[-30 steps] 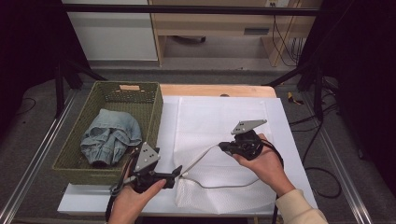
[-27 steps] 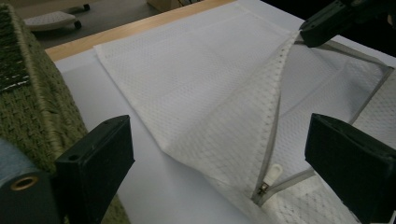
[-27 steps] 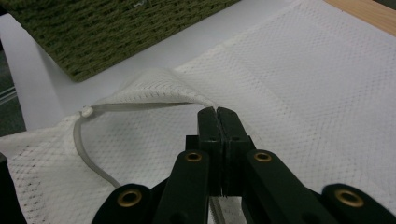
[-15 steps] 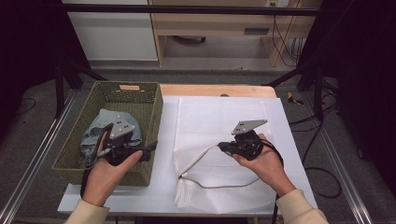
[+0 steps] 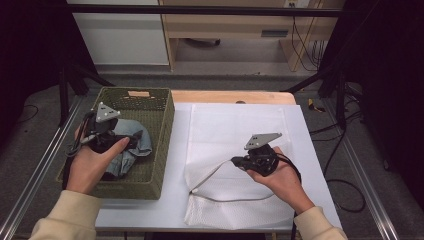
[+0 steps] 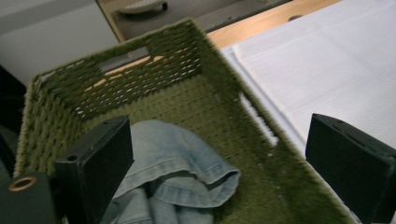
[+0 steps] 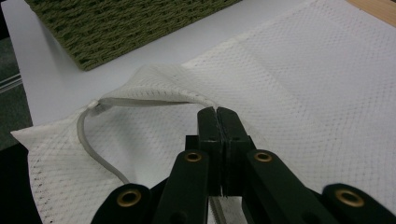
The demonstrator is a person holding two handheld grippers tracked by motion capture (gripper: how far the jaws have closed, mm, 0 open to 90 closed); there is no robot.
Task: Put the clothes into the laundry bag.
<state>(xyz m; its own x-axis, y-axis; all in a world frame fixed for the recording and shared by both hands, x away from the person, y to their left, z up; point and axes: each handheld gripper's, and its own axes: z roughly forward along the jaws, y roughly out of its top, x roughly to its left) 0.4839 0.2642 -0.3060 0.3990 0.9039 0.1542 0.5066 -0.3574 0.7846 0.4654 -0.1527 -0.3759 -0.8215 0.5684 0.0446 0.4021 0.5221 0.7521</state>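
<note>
The left gripper [image 5: 102, 131] hangs over the basket [image 5: 162, 150], above the jeans [image 5: 134, 145], its fingers [image 6: 95, 168] wide apart with nothing between them. The right gripper [image 5: 239, 161] rests low over the desk [image 5: 175, 200], fingers [image 7: 208, 126] pinched shut on the upper edge of the mesh bag [image 5: 240, 130], lifting its mouth open. The right gripper view shows the bag's zipper [image 7: 93, 144] curving along the opening; the left gripper view shows the jeans crumpled in the basket's near end.

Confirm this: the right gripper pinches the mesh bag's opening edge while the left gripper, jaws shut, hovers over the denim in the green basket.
Wrong on the left gripper: the left gripper view shows its jaws wide open above the denim in the green basket. The right gripper does pinch the mesh bag.
</note>
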